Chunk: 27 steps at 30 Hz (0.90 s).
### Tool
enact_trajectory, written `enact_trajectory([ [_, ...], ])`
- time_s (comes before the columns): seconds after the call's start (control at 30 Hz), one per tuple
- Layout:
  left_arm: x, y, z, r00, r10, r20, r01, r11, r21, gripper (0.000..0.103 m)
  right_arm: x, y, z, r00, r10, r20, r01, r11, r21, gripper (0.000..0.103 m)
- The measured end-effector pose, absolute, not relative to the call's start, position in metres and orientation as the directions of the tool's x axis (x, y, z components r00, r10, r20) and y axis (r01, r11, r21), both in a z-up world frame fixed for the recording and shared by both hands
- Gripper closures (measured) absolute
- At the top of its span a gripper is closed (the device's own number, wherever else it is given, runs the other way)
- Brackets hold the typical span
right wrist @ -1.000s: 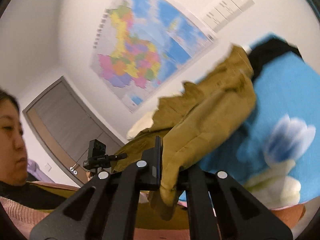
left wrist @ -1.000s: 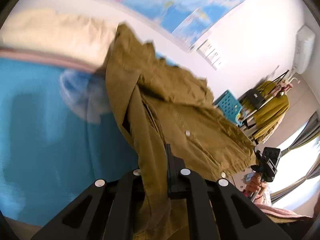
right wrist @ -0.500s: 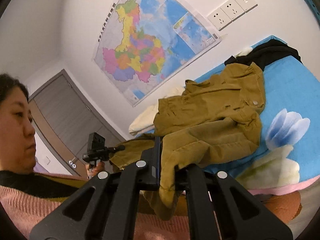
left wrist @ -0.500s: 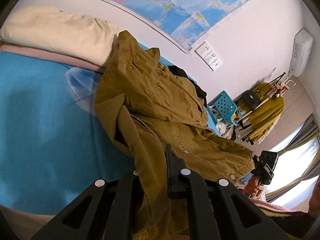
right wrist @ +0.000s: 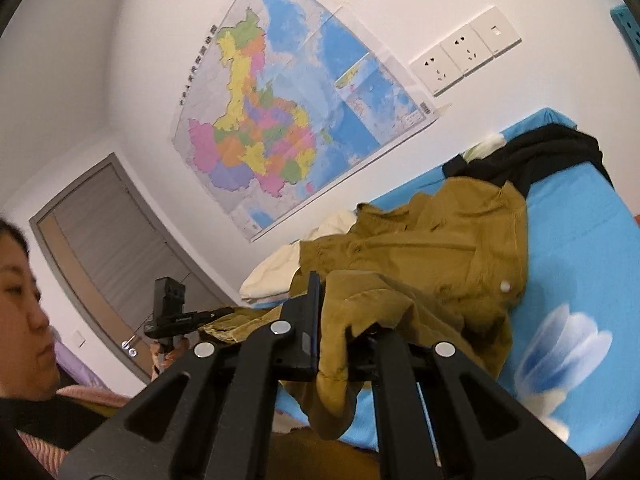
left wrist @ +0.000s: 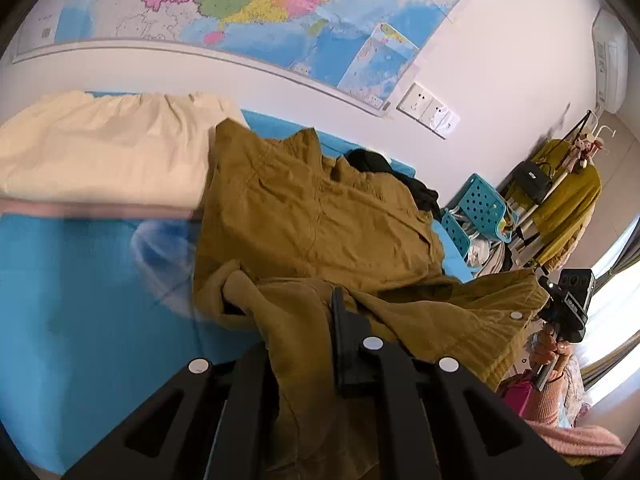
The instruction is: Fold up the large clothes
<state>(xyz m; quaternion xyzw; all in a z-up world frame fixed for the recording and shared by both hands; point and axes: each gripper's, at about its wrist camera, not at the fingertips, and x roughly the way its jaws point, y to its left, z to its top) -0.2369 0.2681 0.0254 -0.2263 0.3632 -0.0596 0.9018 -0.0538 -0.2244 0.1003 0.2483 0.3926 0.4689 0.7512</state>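
A large olive-brown jacket (left wrist: 320, 216) lies spread on a blue bed sheet (left wrist: 80, 300), its collar end toward the wall. My left gripper (left wrist: 316, 320) is shut on the jacket's near hem; cloth bunches between the fingers. My right gripper (right wrist: 340, 316) is shut on the jacket's other near edge (right wrist: 420, 264), with a flap hanging down below the jaws. The right gripper shows in the left wrist view (left wrist: 568, 304), and the left gripper in the right wrist view (right wrist: 172, 312).
A cream pillow (left wrist: 100, 152) lies at the head of the bed. A black garment (right wrist: 532, 152) lies beside the jacket near the wall. A teal crate (left wrist: 480, 208) and a clothes rack (left wrist: 560, 192) stand beyond the bed. A map (right wrist: 280, 120) hangs on the wall.
Both grippers have brought the held jacket down from mid-air; its body now lies flat on the bed, and both views have settled lower and nearer the sheet.
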Motion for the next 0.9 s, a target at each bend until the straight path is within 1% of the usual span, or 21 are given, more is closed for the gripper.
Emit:
enact_trajectory([
  [0.1, -0.221, 0.272, 0.034, 0.732, -0.240, -0.637, -0.068, 0.905, -0.420, 0.095, -0.034, -0.217, 0.103, 0.258, 0.897, -0.358, -0.511, 0.441, 0.738, 0.098],
  [0.47, -0.158, 0.277, 0.057, 0.731, -0.141, -0.668, -0.108, 0.942, -0.318, 0.095, 0.035, -0.188, 0.094, 0.281, 0.856, -0.435, -0.464, 0.518, 0.719, 0.097],
  [0.7, -0.119, 0.287, 0.063, 0.716, -0.130, -0.685, -0.131, 0.940, -0.314, 0.094, 0.072, -0.178, 0.085, 0.294, 0.835, -0.465, -0.431, 0.551, 0.715, 0.097],
  [0.9, -0.090, 0.290, 0.059, 0.689, -0.090, -0.719, -0.157, 0.950, -0.269, 0.093, 0.100, -0.170, 0.068, 0.286, 0.820, -0.497, -0.389, 0.573, 0.722, 0.097],
])
